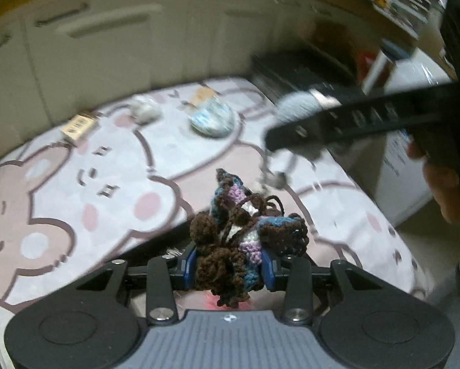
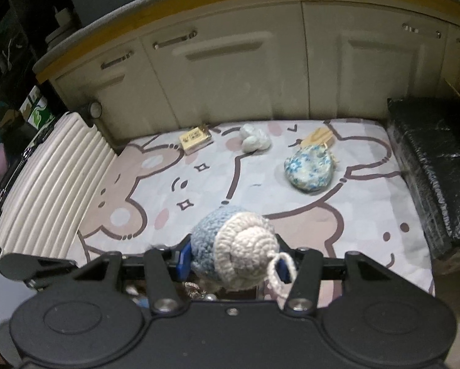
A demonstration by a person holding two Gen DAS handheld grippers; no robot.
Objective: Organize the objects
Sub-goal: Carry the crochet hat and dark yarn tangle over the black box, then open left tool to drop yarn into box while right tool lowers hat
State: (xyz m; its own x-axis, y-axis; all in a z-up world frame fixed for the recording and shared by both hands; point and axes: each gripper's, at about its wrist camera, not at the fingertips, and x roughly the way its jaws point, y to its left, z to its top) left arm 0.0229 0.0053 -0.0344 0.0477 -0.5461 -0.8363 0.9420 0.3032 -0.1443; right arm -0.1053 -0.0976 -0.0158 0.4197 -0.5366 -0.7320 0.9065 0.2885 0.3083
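My left gripper (image 1: pixel 228 266) is shut on a brown, blue and purple crochet piece (image 1: pixel 242 240), held above the cartoon-bear mat (image 1: pixel 107 184). My right gripper (image 2: pixel 233 261) is shut on a blue and cream crochet ball (image 2: pixel 234 246) with a yarn loop, above the mat (image 2: pixel 260 190). The right gripper also shows in the left wrist view (image 1: pixel 353 123) at the right, blurred. On the mat's far side lie a blue floral pouch (image 2: pixel 310 169), a pale yarn lump (image 2: pixel 256 142) and a small tan box (image 2: pixel 196 139).
Cream cabinet doors (image 2: pixel 230 70) stand behind the mat. A ribbed white case (image 2: pixel 45 190) lies at the left and a black wrapped block (image 2: pixel 436 166) at the right. A wooden piece (image 2: pixel 319 136) lies behind the pouch.
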